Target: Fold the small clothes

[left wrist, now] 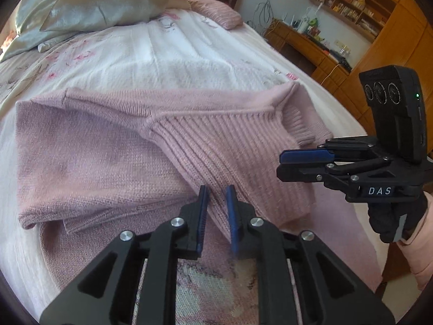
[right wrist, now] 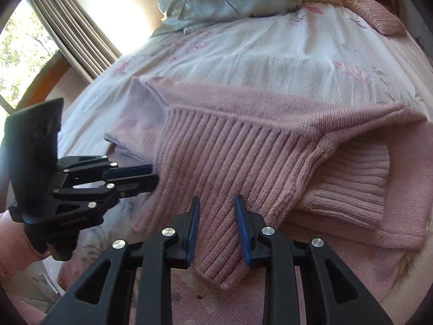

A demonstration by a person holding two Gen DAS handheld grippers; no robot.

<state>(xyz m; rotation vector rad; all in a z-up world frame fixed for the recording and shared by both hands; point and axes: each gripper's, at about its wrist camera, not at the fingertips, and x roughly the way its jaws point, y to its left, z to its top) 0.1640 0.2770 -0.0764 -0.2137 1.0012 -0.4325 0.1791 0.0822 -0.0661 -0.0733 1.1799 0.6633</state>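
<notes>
A pink knitted sweater is seen partly folded on the bed, its ribbed sleeve laid slantwise across the plain-knit body from about two o'clock down to six o'clock in the left wrist view. In the right wrist view the same sleeve is seen running down towards six o'clock, with a ribbed cuff lying flat at about three o'clock.

The left tool is held low over the sleeve with its blue-padded fingers parted by a narrow gap; nothing is gripped between them. The right tool is likewise slightly parted, its fingers straddling the lower end of the sleeve without being closed on it. In the left view the right tool is seen at three o'clock, carried by a gloved hand.

A floral bedspread is spread beneath the sweater. Silvery pillows are piled at eleven o'clock, and a pink striped pillow at twelve. A wooden desk and shelves are seen at two o'clock.
</notes>
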